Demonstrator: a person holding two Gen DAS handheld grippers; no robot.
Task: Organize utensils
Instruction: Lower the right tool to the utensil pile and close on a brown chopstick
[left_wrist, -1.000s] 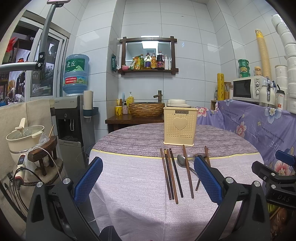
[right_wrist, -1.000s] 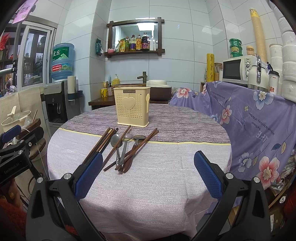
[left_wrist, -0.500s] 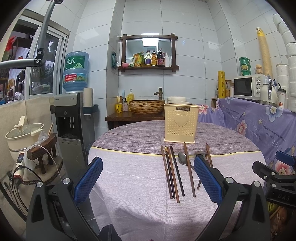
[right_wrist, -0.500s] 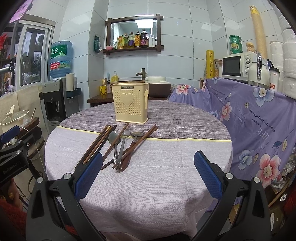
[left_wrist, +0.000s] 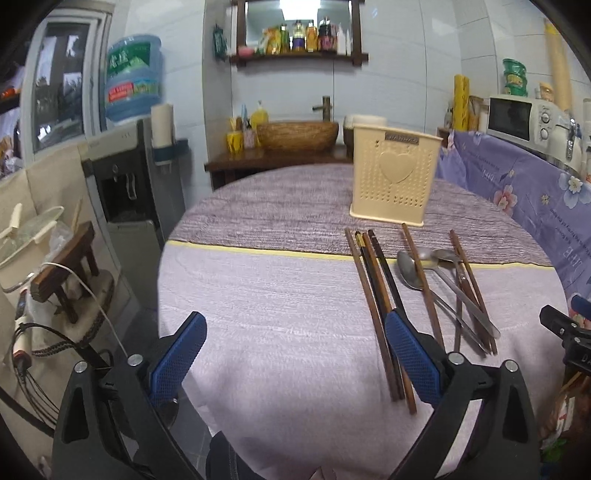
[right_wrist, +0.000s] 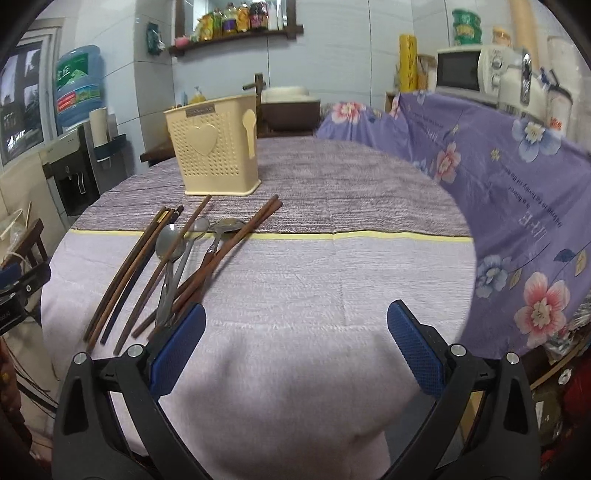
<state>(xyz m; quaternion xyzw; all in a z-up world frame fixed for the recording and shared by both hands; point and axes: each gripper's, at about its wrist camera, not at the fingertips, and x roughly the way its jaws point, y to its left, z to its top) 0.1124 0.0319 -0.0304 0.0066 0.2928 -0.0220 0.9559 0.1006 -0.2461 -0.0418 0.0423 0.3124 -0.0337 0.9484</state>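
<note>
A cream perforated utensil holder stands upright on the round table. In front of it lie several wooden chopsticks and metal spoons in a loose pile. My left gripper is open and empty over the near table edge, left of the pile; its right finger overlaps the chopsticks' near ends. My right gripper is open and empty, with the pile by its left finger.
A purple floral cloth covers a counter at the right, with a microwave on it. A water dispenser and a small wooden stool stand left of the table. A basket sink sits behind.
Both grippers have moved forward and tilted down toward the table. The utensils now lie closer and larger in both views. Nothing has been picked up.
</note>
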